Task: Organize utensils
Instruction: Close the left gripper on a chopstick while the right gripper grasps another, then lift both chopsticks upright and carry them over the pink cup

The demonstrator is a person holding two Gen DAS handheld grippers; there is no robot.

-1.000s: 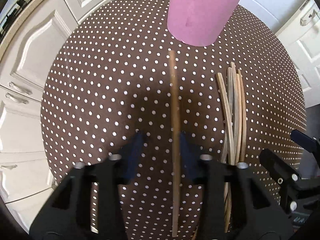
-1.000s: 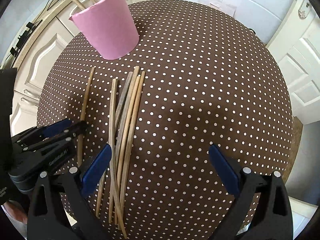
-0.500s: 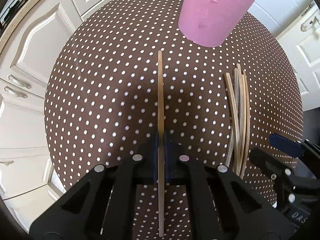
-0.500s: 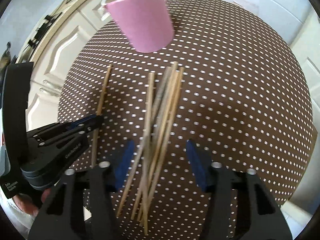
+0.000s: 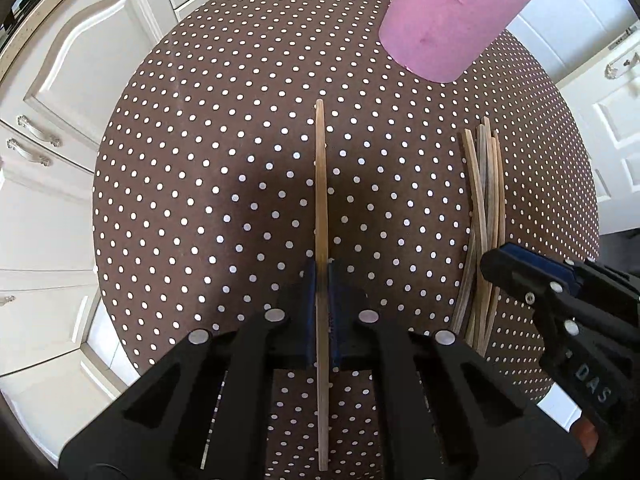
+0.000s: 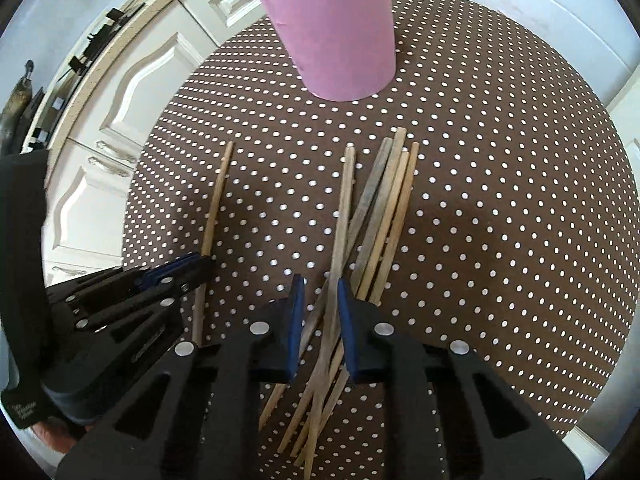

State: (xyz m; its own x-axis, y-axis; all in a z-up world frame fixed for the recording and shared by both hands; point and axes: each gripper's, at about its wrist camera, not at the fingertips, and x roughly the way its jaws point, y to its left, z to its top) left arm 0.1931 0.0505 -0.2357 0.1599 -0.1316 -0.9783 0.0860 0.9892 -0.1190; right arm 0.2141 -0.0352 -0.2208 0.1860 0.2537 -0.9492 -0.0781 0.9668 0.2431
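Observation:
My left gripper is shut on a single wooden chopstick that lies on the dotted brown table; it also shows in the right wrist view. My right gripper has its jaws nearly closed around one chopstick at the left of a bundle of several chopsticks, the pads close beside it; contact is unclear. The bundle also shows in the left wrist view. A pink cup holding chopsticks stands at the far side; it also shows in the left wrist view.
White kitchen cabinets surround the round table on the left, and white doors on the right. The table's edge falls away close behind both grippers.
My left gripper closed on the single chopstick. My right gripper moved left over the bundle and narrowed its jaws around one chopstick.

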